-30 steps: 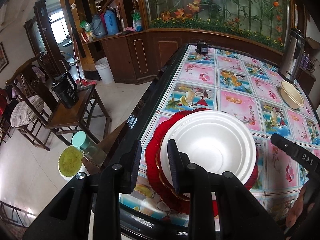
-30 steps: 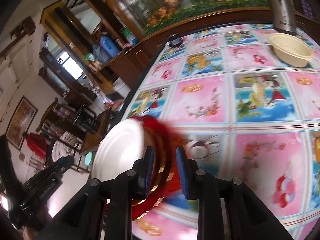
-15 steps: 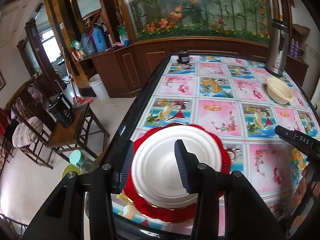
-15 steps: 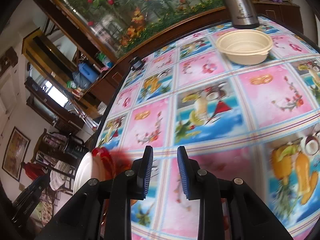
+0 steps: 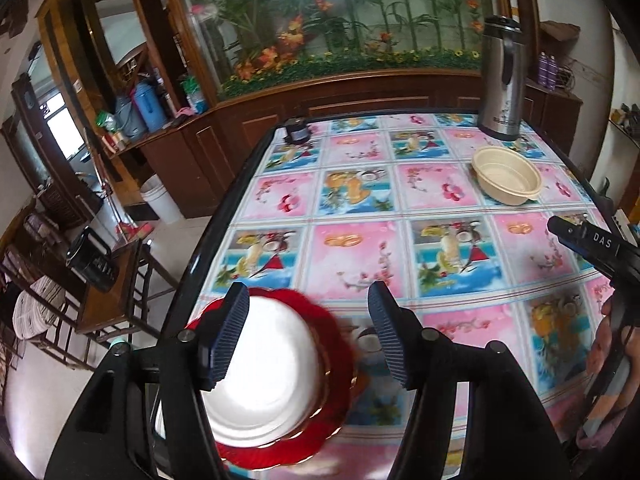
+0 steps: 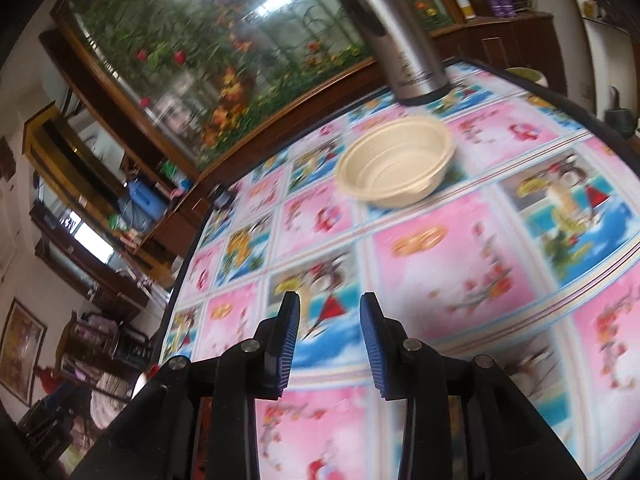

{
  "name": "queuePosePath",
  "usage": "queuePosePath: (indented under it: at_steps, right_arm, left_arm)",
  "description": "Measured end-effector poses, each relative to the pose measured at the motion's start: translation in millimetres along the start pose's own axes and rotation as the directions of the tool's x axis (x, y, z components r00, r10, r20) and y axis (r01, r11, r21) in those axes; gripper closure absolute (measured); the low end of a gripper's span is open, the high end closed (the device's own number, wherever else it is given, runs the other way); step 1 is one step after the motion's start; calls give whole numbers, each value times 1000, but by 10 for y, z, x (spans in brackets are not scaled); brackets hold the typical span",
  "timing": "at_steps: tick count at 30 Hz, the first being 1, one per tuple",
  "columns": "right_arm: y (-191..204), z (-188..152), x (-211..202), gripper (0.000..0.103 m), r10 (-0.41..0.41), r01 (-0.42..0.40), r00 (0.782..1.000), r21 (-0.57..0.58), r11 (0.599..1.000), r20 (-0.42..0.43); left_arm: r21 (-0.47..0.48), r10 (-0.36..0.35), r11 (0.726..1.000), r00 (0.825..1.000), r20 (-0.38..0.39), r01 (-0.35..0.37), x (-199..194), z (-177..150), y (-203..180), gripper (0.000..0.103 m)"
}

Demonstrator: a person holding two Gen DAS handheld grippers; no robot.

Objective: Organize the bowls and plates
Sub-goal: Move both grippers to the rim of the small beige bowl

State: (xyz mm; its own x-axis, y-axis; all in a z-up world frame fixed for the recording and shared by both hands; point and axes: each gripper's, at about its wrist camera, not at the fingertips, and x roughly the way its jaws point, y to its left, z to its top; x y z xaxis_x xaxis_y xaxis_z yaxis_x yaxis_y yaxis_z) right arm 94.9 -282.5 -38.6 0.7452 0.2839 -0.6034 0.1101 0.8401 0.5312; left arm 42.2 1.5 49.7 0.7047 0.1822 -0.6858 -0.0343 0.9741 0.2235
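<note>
A white plate (image 5: 264, 376) lies stacked on a red scalloped plate (image 5: 328, 384) at the near left corner of the table. My left gripper (image 5: 308, 332) is open and empty, raised above that stack. A beige bowl (image 5: 506, 175) stands at the far right of the table; it also shows in the right wrist view (image 6: 396, 170). My right gripper (image 6: 328, 344) is open and empty, above the tablecloth, some way short of the bowl. Its tip (image 5: 580, 236) shows at the right of the left wrist view.
The table (image 5: 360, 200) has a pink and blue patterned cloth and a black rim. A steel thermos jug (image 5: 502, 80) stands behind the bowl. A small dark jar (image 5: 297, 131) sits at the far left corner. A wooden cabinet lies beyond; chairs stand to the left.
My left gripper has opened wide and lifted back from the plate stack. My right gripper has swung away from the stack toward the beige bowl and opened somewhat wider.
</note>
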Motion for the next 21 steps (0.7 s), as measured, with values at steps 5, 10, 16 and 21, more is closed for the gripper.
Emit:
queuePosePath:
  at_steps: [5,10,16,21]
  right_arm:
    - [-188,259,-77,66,-17,16,999,24,1000,43]
    - [-269,607,-116,63,-17,13,995,44,999,95]
    - [-338,993,-75,62,-1,-16,985,98,995,171]
    - [-500,1088,12,56,0,-25,977,112,993,214]
  left_arm:
    - [58,-16,998,1000,14,15,6,176,-379,42]
    - [104,-23,994,1000,20,21,32,333,-709,42]
    - [156,-36,987,999,15,33,87,523,-1072,42]
    - [186,-38,982,999,23,34,151,696,-1327,42]
